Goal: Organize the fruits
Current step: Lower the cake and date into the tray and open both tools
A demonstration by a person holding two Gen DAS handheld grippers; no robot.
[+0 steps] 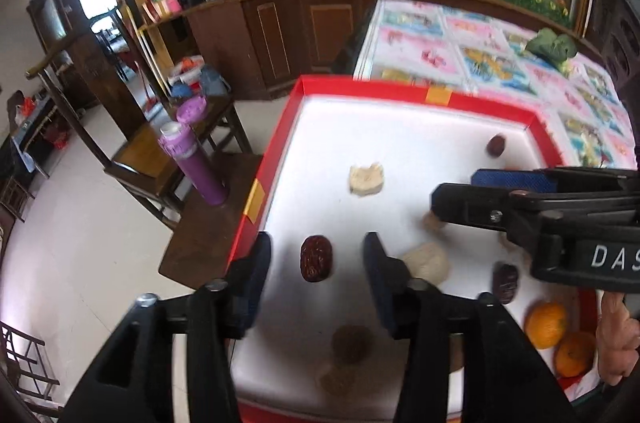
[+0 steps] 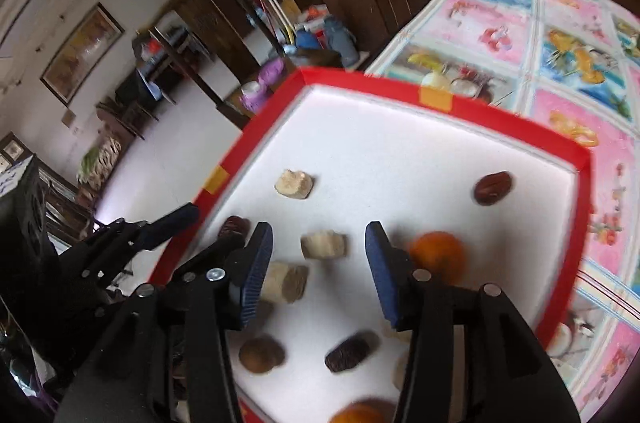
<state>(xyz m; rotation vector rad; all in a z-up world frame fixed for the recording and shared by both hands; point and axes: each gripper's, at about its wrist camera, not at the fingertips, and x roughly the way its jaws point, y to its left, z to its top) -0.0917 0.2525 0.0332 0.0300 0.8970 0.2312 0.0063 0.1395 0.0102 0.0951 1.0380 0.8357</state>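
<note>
The fruits lay scattered on the white floor of a red-rimmed tray (image 1: pixel 280 127), which sat on a table with a flowery cloth (image 1: pixel 472 43). Farthest left, the left gripper (image 1: pixel 316 255) hung spread wide and empty, its two pads standing either side of a wrinkled red date (image 1: pixel 316 258) without touching it. That date looked light, dry and fairly firm with a creased skin, so a gentle squeeze across its narrow middle would probably hold it; pinched at the ends it might roll out. Beyond it a pale chunk (image 1: pixel 366 178) lay alone, crumbly-looking and likely to break under a hard pinch.

Further right, the right gripper (image 2: pixel 319 247) was likewise released, holding nothing, with a pale cut piece (image 2: pixel 323 244) lying between its pads and another pale piece (image 2: pixel 286 281) just beside its left pad. To the right sat an orange (image 2: pixel 438 255), round, smooth and heavier, apt to slip unless taken across its widest part. Another date (image 2: pixel 493 188) lay apart near the far right rim.
</note>
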